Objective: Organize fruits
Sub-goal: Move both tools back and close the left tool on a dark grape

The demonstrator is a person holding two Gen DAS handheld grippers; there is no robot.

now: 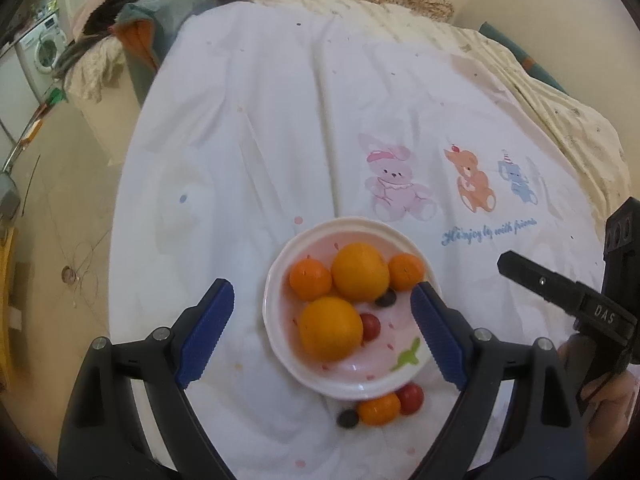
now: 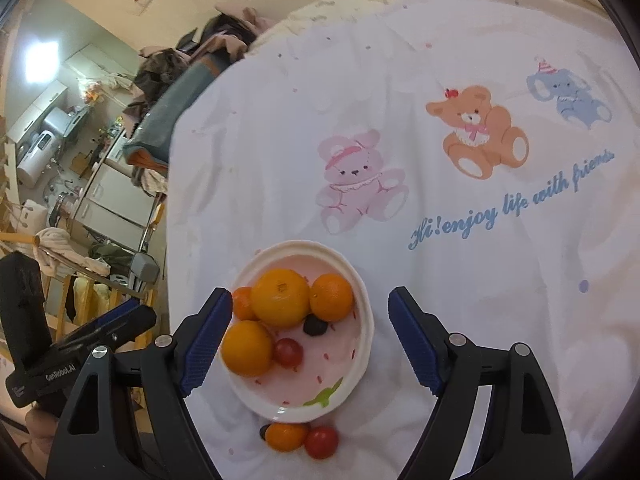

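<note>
Both claws hang wide open, empty; three loose fruits sit just outside the bowl's near rim, roughly between them.

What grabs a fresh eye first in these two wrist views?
The white scalloped bowl with a pink inside sits mid-frame on the white cartoon-bear bedsheet, holding four oranges, a red cherry tomato and a dark grape. Three stray fruits lie on the sheet just outside its near rim: a small orange, a red tomato and a dark berry. Both blue-padded grippers, left gripper and right gripper, stand open above the bowl, holding nothing.
</note>
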